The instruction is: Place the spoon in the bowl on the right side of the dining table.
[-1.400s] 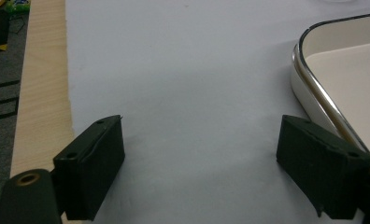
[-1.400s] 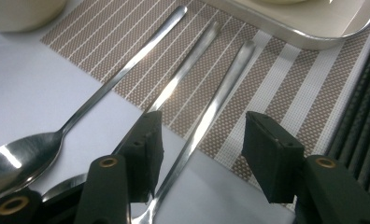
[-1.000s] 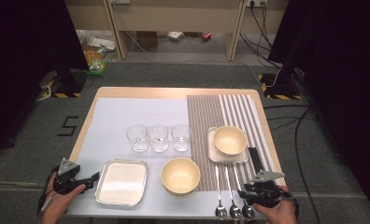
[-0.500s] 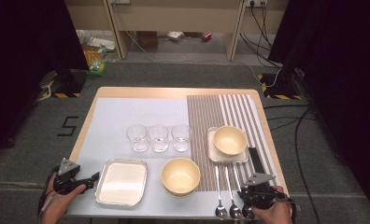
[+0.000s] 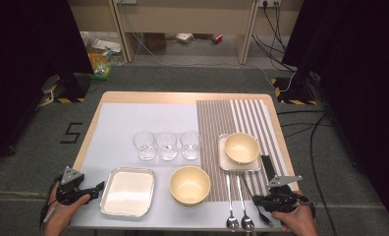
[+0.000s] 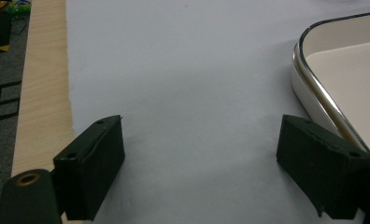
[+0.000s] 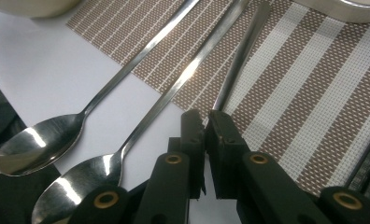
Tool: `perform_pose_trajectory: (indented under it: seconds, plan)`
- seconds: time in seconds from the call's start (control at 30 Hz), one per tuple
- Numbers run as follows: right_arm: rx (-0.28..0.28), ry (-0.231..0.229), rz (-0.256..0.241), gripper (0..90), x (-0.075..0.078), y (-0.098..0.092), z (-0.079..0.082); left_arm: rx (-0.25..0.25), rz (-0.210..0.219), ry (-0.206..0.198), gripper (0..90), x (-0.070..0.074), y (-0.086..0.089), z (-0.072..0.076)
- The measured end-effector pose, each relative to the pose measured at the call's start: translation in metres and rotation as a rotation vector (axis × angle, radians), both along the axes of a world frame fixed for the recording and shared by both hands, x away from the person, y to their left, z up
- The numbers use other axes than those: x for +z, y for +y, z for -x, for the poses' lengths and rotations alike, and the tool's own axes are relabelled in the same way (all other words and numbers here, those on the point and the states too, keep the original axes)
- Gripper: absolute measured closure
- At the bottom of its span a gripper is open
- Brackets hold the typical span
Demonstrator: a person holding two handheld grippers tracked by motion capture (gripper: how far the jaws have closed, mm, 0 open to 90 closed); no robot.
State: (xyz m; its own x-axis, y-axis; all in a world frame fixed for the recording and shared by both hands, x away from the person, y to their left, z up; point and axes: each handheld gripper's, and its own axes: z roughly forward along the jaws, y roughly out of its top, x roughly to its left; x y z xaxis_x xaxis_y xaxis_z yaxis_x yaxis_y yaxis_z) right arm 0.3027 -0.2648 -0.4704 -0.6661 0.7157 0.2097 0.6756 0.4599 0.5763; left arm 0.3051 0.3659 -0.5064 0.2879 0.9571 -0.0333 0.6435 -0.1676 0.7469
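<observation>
Three long-handled polished steel spoons lay at the near edge of the brown-and-white striped woven placemat (image 5: pixel 241 132), bowls toward the person. Spoon one (image 7: pixel 87 114) and spoon two (image 7: pixel 141 133) sat loose beside each other, half off the placemat. Spoon three (image 7: pixel 241 53) — the item in hand — lay farthest onto the placemat, its handle pinched low down between the clenched jaws of the right gripper (image 7: pixel 206 123).

Handling, as judged: light, rigid, not fragile, but smooth and narrow — apt to swivel or slip. Best taken across the flat of the handle near the bowl, where balance is closest.

The left gripper (image 6: pixel 199 154) rested released, jaws wide, left of the placemat, beside the white steel-rimmed rectangular tray (image 6: pixel 332 79).
</observation>
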Motion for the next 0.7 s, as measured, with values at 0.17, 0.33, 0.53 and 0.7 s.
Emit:
perform_pose_trajectory:
  seconds: [0.17, 0.33, 0.53, 0.7]
  plan:
    - [-0.010, 0.031, -0.036, 89.3, 0.006, -0.012, -0.008, 0.003, -0.002, -0.003, 14.4, 0.000, 0.000, 0.000]
    - [-0.031, 0.054, -0.019, 89.2, 0.009, -0.018, -0.014, 0.000, 0.000, -0.001, 14.4, 0.000, 0.000, 0.000]
    - [-0.033, 0.054, 0.001, 87.5, 0.008, -0.011, -0.014, 0.008, -0.002, -0.015, 14.4, -0.001, -0.001, 0.000]
    - [-0.054, 0.065, 0.031, 85.2, 0.006, -0.006, -0.016, 0.007, -0.003, -0.010, 14.4, -0.001, -0.001, 0.000]
